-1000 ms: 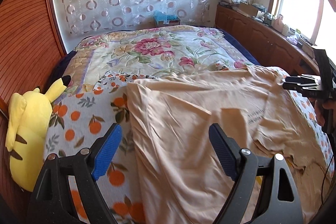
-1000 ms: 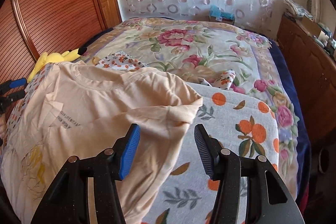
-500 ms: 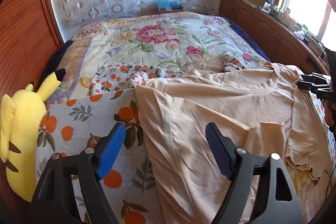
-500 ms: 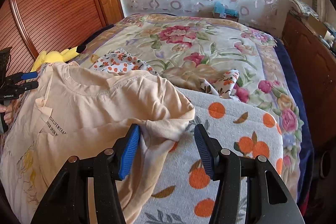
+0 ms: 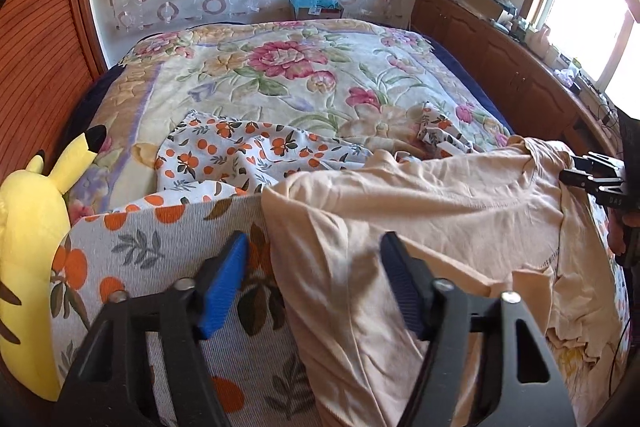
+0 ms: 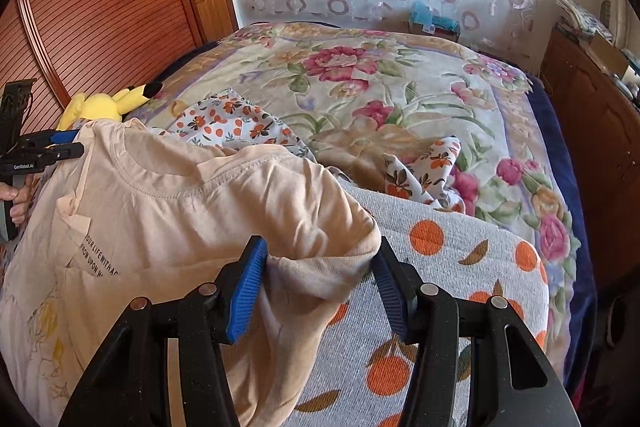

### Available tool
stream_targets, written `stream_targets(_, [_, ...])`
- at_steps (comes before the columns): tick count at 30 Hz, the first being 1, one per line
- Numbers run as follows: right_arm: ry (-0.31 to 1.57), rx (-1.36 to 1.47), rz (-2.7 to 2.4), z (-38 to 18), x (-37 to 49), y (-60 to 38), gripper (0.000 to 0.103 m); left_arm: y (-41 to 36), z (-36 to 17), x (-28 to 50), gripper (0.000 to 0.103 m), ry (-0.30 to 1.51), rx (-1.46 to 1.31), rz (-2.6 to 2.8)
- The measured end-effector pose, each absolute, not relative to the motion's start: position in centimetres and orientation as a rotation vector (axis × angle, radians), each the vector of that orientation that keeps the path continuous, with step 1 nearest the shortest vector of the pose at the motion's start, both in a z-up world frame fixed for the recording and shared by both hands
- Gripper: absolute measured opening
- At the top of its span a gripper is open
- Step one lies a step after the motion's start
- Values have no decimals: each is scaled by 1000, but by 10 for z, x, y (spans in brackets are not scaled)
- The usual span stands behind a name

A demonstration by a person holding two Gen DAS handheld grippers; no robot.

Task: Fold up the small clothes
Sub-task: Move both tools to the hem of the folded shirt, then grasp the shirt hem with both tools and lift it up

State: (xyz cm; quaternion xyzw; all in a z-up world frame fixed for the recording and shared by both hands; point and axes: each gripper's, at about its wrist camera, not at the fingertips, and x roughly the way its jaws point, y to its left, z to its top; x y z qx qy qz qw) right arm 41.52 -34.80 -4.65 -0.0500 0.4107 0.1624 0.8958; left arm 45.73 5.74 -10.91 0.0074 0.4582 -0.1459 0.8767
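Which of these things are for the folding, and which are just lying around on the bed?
For the folding:
- peach T-shirt
- left gripper, jaws closing around the shirt's edge
- right gripper, sleeve between its jaws

Just lying about:
- yellow plush toy
- flowered quilt
- orange-print cloth
- blue box

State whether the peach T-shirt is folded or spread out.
Mostly spread: the peach T-shirt lies open across the bed, neckline and chest print showing, with only its sleeve bunched.

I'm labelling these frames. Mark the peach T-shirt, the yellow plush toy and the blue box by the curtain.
T-shirt (image 6: 208, 211): right wrist view, chest below the collar.
Plush toy (image 5: 28, 247): left wrist view, its yellow body.
Blue box (image 5: 316, 5): left wrist view, its front.
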Motion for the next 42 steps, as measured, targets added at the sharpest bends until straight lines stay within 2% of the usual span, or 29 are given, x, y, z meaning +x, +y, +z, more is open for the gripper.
stream_targets(2, [852, -104, 344, -46, 416, -347, 54, 57, -109, 459, 61, 957, 11, -313])
stream_targets(4, [850, -106, 348, -46, 417, -346, 48, 57, -109, 459, 61, 955, 13, -317])
stream_targets(5, [850, -101, 354, -45, 418, -346, 41, 56, -109, 460, 60, 954, 15, -320])
stream_targets(6, [850, -97, 359, -45, 418, -346, 29, 54, -109, 460, 58, 952, 20, -327])
stream_targets(8, [854, -99, 364, -45, 419, -345, 12, 51, -108, 460, 27, 958, 30, -332])
stream_targets(9, [858, -96, 373, -45, 419, -345, 8, 49, -107, 460, 20, 975, 29, -344])
stream_targets(10, [850, -94, 379, -43, 416, -344, 7, 47, -105, 460, 11, 995, 18, -377])
stream_targets(28, [497, -151, 341, 76, 298, -344, 5, 45, 44, 388, 7, 664, 35, -440])
stream_targets(42, [327, -205, 292, 128, 211, -332, 5, 54, 134, 348, 7, 447, 22, -428])
